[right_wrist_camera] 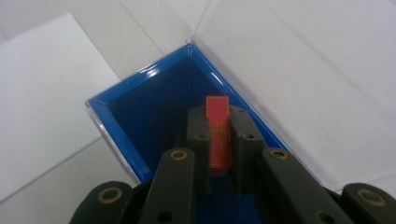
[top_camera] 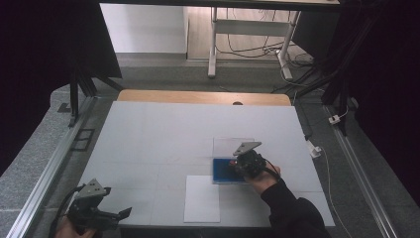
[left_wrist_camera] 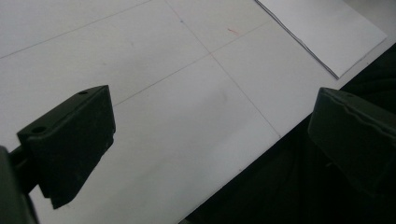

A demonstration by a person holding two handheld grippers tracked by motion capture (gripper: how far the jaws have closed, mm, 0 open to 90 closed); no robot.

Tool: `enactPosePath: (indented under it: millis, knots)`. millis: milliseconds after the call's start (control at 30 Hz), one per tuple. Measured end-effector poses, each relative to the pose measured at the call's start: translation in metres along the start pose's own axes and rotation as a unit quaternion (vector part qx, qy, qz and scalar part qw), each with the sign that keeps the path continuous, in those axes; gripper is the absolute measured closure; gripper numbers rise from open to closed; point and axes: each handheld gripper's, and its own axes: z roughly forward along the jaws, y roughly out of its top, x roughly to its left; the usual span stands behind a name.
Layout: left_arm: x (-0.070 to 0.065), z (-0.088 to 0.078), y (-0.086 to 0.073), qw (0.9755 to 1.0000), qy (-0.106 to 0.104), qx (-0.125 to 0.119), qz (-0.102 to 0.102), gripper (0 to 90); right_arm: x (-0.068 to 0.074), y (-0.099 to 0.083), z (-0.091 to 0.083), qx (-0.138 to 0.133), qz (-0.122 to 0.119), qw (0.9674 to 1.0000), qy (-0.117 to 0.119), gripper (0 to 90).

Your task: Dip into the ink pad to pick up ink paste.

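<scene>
A shallow blue-lined box (top_camera: pixel 221 171) (right_wrist_camera: pixel 154 107) lies on the white table, right of centre. Its clear lid (top_camera: pixel 232 145) (right_wrist_camera: pixel 299 93) lies flat on the table, touching the box's far side. My right gripper (top_camera: pixel 236 165) (right_wrist_camera: pixel 218 116) hangs over the box, shut on a thin red-orange strip (right_wrist_camera: pixel 218 135) with faint gold marks. The strip's top end sticks out just past the fingertips, above the blue lining. My left gripper (top_camera: pixel 119 215) (left_wrist_camera: pixel 210 140) hovers at the table's front left edge, its jaws open wide and nothing between them.
A white sheet (top_camera: pixel 202 198) (left_wrist_camera: pixel 322 32) (right_wrist_camera: pixel 42 93) lies flat near the front edge, just left of the box. The table's front edge (left_wrist_camera: pixel 243 170) runs under the left gripper. Metal rails flank the table, and a wooden strip (top_camera: pixel 203 96) borders its far end.
</scene>
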Motion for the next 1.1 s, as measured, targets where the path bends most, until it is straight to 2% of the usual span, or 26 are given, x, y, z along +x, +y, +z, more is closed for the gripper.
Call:
enactPosePath:
  millis: [67, 167, 300, 333, 467, 500, 533, 767, 867, 900, 933, 1100]
  knots:
    - [0.000, 0.000, 0.000, 1.0000, 0.000, 0.000, 0.000, 1.1, -0.006, -0.002, 0.000, -0.007, 0.022, 0.9996, 0.017, 80.6]
    - [0.000, 0.000, 0.000, 1.0000, 0.000, 0.000, -0.001, 1.1, -0.012, -0.005, 0.000, -0.013, 0.038, 0.9986, 0.033, 80.6]
    - [0.000, 0.000, 0.000, 1.0000, 0.000, 0.000, -0.001, 1.2, -0.011, -0.005, 0.000, -0.014, 0.035, 0.9988, 0.031, 80.6]
    - [0.000, 0.000, 0.000, 1.0000, 0.000, 0.001, -0.001, 1.1, -0.006, -0.003, 0.000, -0.010, 0.021, 0.9996, 0.016, 80.6]
    - [0.000, 0.001, 0.000, 1.0000, -0.001, 0.001, 0.000, 1.2, 0.000, -0.002, 0.000, -0.007, 0.006, 1.0000, 0.002, 80.6]
    - [0.000, 0.001, 0.000, 1.0000, -0.001, 0.001, 0.000, 1.2, -0.002, -0.003, 0.000, -0.009, 0.011, 0.9999, 0.004, 80.6]
    - [0.000, 0.001, 0.000, 1.0000, -0.001, 0.001, -0.001, 1.2, -0.006, -0.005, 0.000, -0.014, 0.026, 0.9994, 0.016, 80.5]
    - [0.002, 0.000, 0.000, 1.0000, -0.006, -0.002, -0.007, 1.4, -0.013, -0.006, -0.001, -0.020, 0.059, 0.9975, 0.033, 80.2]
    - [0.002, -0.001, -0.001, 1.0000, -0.005, -0.003, -0.006, 1.3, -0.014, -0.005, -0.004, -0.027, 0.059, 0.9974, 0.029, 80.0]
    - [0.001, -0.001, -0.001, 1.0000, -0.005, -0.002, -0.005, 1.4, -0.013, -0.004, -0.006, -0.033, 0.062, 0.9971, 0.028, 80.0]
    - [0.001, -0.001, -0.001, 1.0000, -0.005, -0.003, -0.006, 1.4, -0.014, -0.001, -0.013, -0.050, 0.065, 0.9961, 0.030, 80.0]
    - [0.001, -0.001, -0.001, 1.0000, -0.006, -0.002, -0.006, 1.4, -0.014, 0.001, -0.021, -0.066, 0.062, 0.9955, 0.028, 80.0]
